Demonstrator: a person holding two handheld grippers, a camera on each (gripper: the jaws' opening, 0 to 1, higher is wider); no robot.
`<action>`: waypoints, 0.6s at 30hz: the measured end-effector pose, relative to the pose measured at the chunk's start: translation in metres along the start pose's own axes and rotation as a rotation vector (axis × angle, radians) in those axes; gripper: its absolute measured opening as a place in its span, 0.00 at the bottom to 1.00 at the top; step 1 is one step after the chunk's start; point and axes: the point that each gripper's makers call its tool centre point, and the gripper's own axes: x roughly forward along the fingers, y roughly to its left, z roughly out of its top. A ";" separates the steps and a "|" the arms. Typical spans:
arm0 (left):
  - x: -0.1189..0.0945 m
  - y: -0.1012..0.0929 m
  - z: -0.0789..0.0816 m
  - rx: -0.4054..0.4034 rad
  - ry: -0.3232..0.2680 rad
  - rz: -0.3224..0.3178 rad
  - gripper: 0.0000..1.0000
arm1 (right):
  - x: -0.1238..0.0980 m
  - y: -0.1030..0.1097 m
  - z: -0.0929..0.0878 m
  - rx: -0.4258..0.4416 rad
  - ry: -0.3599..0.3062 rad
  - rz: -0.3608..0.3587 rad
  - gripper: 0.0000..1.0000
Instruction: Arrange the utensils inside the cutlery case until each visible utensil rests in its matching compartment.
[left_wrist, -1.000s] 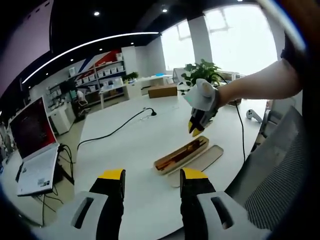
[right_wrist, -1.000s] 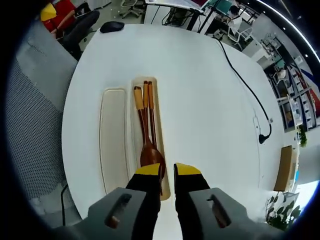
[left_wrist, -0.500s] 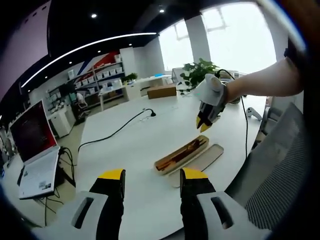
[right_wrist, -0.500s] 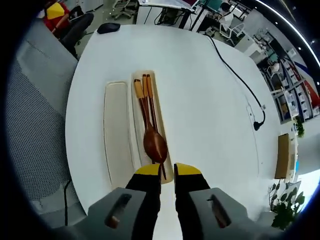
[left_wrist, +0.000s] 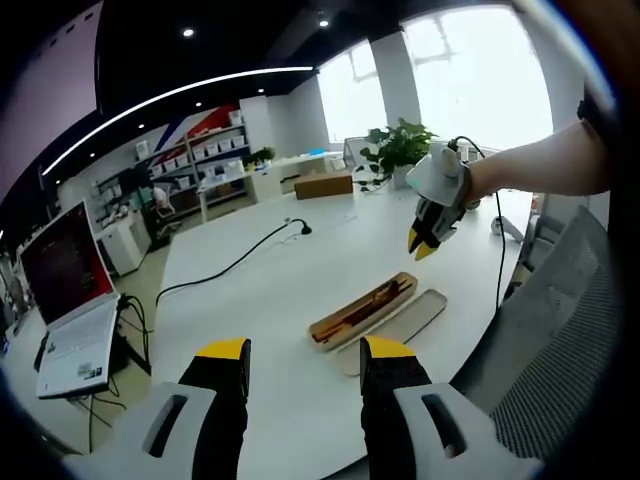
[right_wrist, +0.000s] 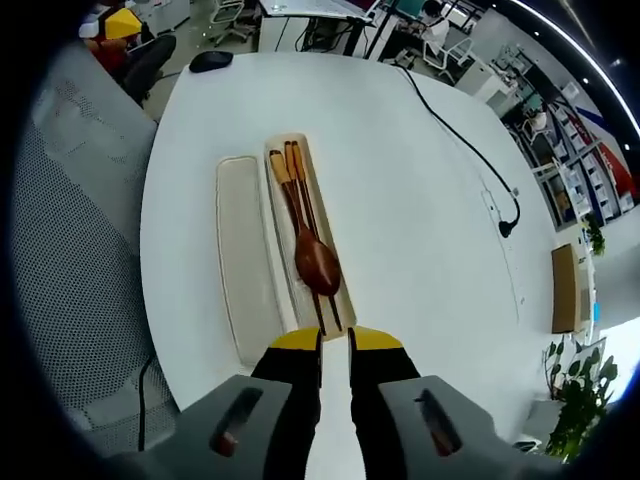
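A long tan cutlery case (right_wrist: 286, 141) lies on the round white table (right_wrist: 400, 230). In it rest a brown wooden spoon (right_wrist: 317, 265) and a pair of wooden chopsticks (right_wrist: 298, 185), side by side lengthwise. The case's flat lid (right_wrist: 245, 260) lies beside it, to its left in the right gripper view. My right gripper (right_wrist: 335, 342) hangs above the case's near end, jaws shut with nothing between them. It also appears in the left gripper view (left_wrist: 421, 245), held by an arm above the case (left_wrist: 322, 333). My left gripper (left_wrist: 305, 350) stands open and empty, well short of the case.
A black cable (right_wrist: 465, 140) crosses the table's far side. A dark mouse (right_wrist: 212, 60) sits near the table edge, and a cardboard box (right_wrist: 562, 290) lies at another edge. A grey mesh chair (right_wrist: 70, 250) stands close to the lid side. A red-screened laptop (left_wrist: 65, 290) sits off the table.
My right gripper has lifted up and away from the case, which now looks smaller and farther in its view. The left gripper has stayed put, and the spoon and chopsticks have not moved.
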 end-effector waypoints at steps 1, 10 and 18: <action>0.000 0.000 0.000 0.002 -0.001 -0.001 0.44 | -0.001 0.001 -0.001 0.003 -0.001 0.000 0.07; 0.000 -0.002 -0.002 -0.011 0.006 -0.010 0.45 | -0.008 0.009 -0.007 0.029 -0.008 -0.003 0.07; -0.002 -0.001 0.000 -0.003 0.001 -0.002 0.45 | -0.015 0.016 -0.014 0.058 -0.020 -0.005 0.07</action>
